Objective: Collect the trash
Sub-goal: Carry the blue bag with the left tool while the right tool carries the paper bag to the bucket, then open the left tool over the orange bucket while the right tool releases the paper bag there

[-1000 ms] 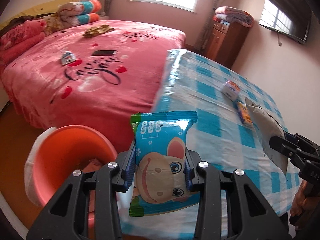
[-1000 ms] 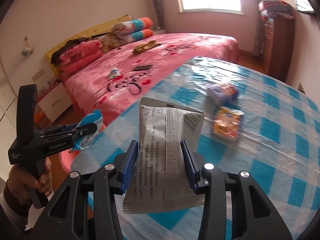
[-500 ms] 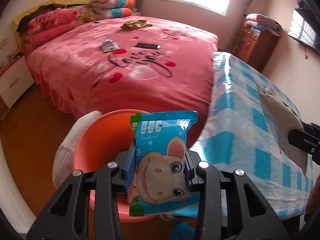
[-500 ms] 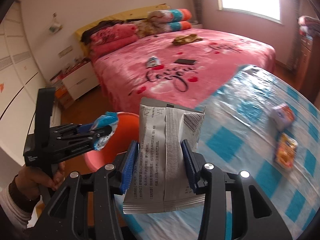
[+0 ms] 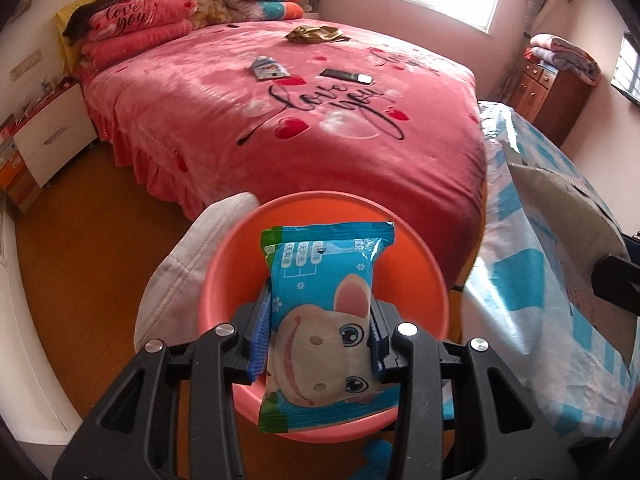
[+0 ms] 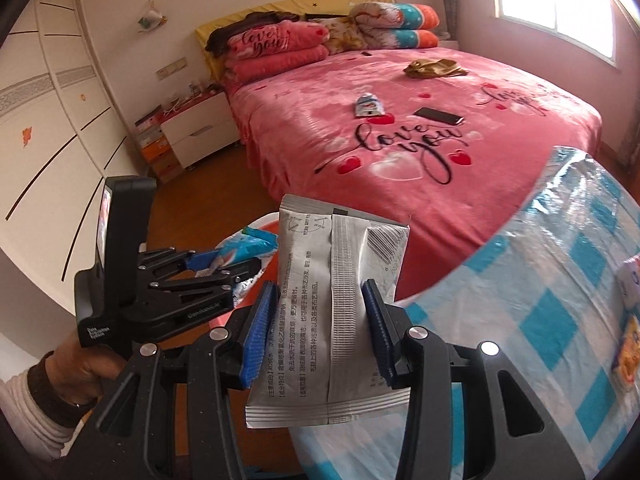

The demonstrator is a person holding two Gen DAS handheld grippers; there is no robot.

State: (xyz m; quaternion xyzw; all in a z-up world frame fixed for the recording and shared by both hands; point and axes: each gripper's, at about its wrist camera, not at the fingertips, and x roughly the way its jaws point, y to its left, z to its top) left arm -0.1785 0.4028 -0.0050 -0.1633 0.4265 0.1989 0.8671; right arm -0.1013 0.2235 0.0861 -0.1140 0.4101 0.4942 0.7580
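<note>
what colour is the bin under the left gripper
The bin is orange-pink, clearest in the left wrist view.

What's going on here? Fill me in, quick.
A person is collecting trash with a handheld gripper in each hand. The left gripper is clamped on a blue cartoon-print packet and holds it over the orange basin on the floor beside the pink bed. The right gripper grips a silver packet at the edge of the blue checkered table. Neither packet has been dropped yet. Two more wrappers lie on the table.
</note>
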